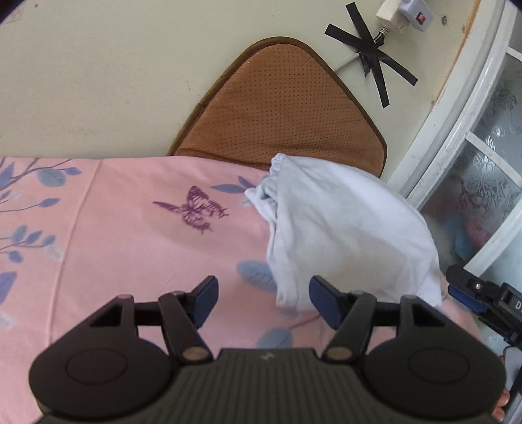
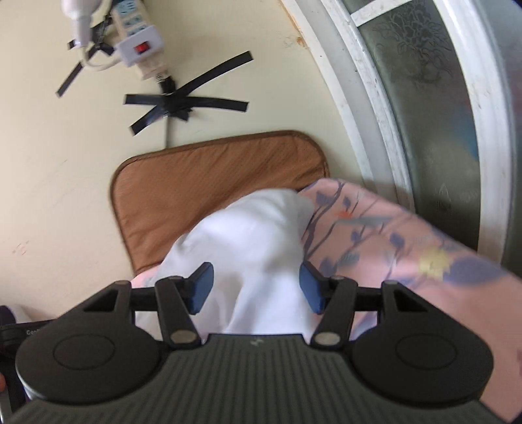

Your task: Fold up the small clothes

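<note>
Left wrist view: left claw (image 1: 262, 301) released, nothing between the blue pads; pink sheet shows through the gap. The white garment (image 1: 342, 234) lies in a loose mound on the pink floral sheet (image 1: 137, 234), just beyond and to the right of this claw, with a gathered hem facing the brown perforated cushion (image 1: 280, 111). The cushion leans on the cream wall behind the garment; black tape (image 1: 372, 58) and a power strip (image 1: 411, 13) sit above the cushion. The other tool's tip shows at the edge, right of the garment.

Right wrist view: right claw (image 2: 256, 287) also released. White cloth rises between the two pads, but they stand clear of it, with no visible pinch. Frame is blurred, so contact at the lower edge is uncertain. A frosted glass door (image 2: 424, 98) is right of the garment.

Judgement: garment is bunched, not yet spread flat or folded. Both claws flank it, likely to take two edges and pull it square. Soft thin fabric may slip or double up if grabbed mid-mound.
</note>
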`<state>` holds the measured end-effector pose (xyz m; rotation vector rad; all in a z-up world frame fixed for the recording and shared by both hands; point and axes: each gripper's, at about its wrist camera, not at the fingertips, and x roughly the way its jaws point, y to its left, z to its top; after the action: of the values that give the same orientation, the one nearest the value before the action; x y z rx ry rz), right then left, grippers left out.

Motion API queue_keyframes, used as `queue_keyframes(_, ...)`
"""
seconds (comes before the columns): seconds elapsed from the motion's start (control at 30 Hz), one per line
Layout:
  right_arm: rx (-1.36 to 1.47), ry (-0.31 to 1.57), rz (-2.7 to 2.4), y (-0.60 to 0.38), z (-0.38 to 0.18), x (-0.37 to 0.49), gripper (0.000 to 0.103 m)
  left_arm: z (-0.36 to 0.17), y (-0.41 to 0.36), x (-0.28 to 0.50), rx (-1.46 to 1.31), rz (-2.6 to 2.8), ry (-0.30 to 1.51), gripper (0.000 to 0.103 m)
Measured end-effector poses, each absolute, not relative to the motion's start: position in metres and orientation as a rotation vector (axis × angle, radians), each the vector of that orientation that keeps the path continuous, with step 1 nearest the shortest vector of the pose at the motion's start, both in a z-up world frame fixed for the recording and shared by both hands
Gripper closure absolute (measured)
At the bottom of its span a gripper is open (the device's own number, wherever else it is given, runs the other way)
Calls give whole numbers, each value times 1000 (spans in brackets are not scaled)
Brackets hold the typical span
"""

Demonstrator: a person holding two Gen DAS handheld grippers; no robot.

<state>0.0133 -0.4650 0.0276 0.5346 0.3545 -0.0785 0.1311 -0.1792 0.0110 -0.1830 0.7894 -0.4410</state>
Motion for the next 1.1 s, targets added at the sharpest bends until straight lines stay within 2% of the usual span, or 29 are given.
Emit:
queue_keyframes(0.2,557,374,-76,-402,12,-31,35,4,-135,65,-109,-367,764,39)
queue_keyframes(0.33,567,365,-125,-370,6,-48,34,1,-109,32,-89,-316,740,34)
queue_keyframes(0.5,601,362,-186,-347,-3,-64,33,-5,-100,4,19,-268,686,33)
queue_keyframes(0.57,577,341,-221,-343,-2,-69,33,-4,-99,-3,29,-272,670,32)
queue_keyframes(0.67,577,301,-254,-343,-3,-75,27,-4,-99,-8,39,-260,649,32)
queue_keyframes(0.9,622,305,-277,-350,-7,-75,26,-5,-91,-6,-15,-249,657,32)
queue_keyframes(1.03,609,306,-272,-347,-7,-75,25,-4,-89,-7,-19,-251,648,23)
queue_keyframes(1.1,608,306,-268,-347,-7,-74,24,-4,-91,-9,-7,-253,637,22)
